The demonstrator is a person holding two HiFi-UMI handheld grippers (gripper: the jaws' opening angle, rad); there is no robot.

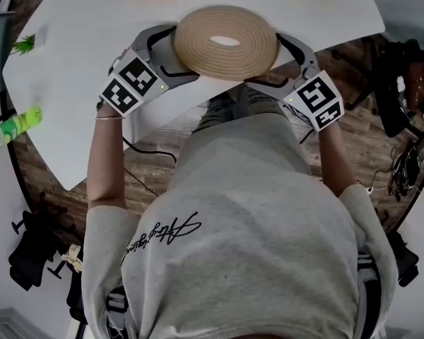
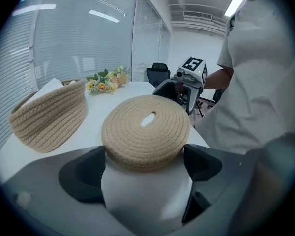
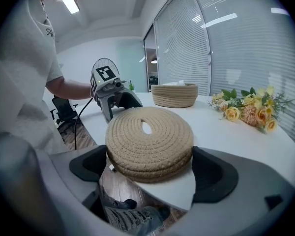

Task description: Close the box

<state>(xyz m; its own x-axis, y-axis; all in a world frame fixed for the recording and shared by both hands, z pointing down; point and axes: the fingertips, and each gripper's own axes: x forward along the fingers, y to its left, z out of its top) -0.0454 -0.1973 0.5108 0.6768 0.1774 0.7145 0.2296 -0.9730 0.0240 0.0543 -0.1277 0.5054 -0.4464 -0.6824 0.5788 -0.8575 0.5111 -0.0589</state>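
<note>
A white worktop [image 1: 71, 97] with a rounded edge stands on a brown wood-plank floor [image 1: 152, 171]. Glass walls hung with shut blinds [image 3: 246, 43] run along its far side. A black office chair [image 2: 159, 73] stands beyond, under a bright strip light [image 2: 236, 1] on the white ceiling.

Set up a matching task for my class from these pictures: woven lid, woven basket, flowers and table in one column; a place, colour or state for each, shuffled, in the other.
Column 1
1. woven lid
2. woven basket
3. flowers
4. table

Column 2
A. plain white
B. uncovered, standing farther back on the table
C. at the table's near edge, between the jaws of the left gripper and the right gripper
D. yellow blooms, lying on the table

Pairs: 1-C, 2-B, 3-D, 4-A
</note>
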